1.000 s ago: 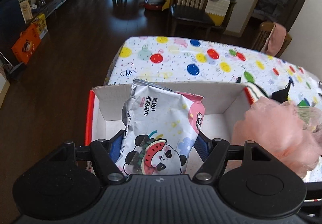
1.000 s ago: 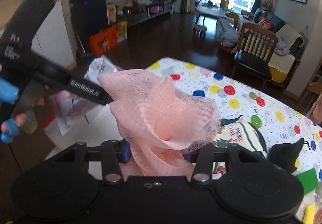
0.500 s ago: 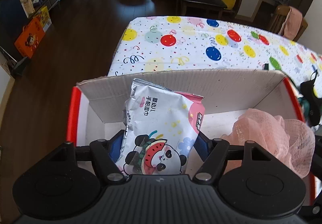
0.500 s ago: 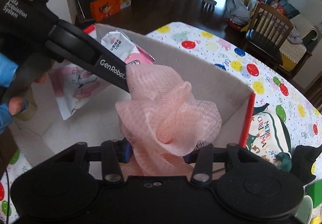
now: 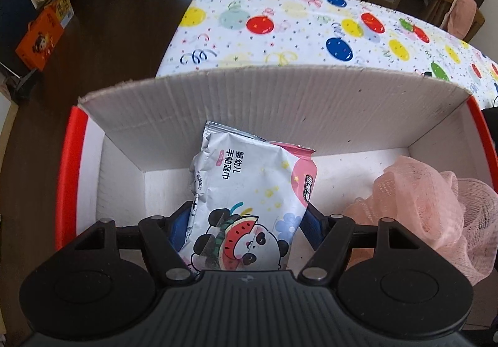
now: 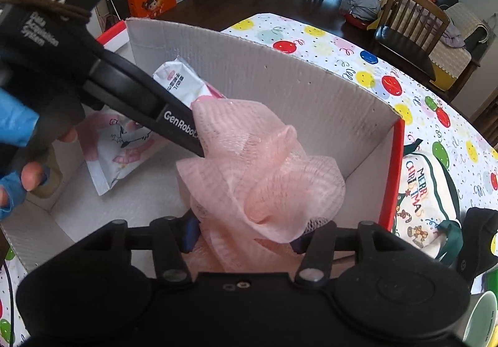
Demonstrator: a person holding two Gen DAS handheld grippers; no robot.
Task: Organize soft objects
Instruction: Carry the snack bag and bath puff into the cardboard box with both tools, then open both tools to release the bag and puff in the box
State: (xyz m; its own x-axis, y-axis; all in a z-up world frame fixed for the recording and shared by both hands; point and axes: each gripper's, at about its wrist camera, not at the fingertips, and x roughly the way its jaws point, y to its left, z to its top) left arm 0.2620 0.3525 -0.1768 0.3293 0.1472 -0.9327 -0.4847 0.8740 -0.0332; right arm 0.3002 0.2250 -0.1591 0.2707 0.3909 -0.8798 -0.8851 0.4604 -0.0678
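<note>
Inside cardboard box [image 6: 280, 88], wipes pack [image 5: 249, 200], pink mesh pouf [image 6: 264, 178] alongside.

A cardboard box [image 5: 280, 104] stands on the counter [image 5: 280, 35], near its edge, with bare counter stretching away behind the box's far wall. Inside the box, the wipes pack [image 5: 249, 200] sits left of the mesh bath sponge [image 5: 429, 200], the two close side by side; in the right wrist view the left gripper's arm crosses in front of the pack. Outside the box's right wall, a printed cloth bag [image 6: 429, 191] lies on the counter, with a mug [image 6: 482, 319] nearer the camera.
</note>
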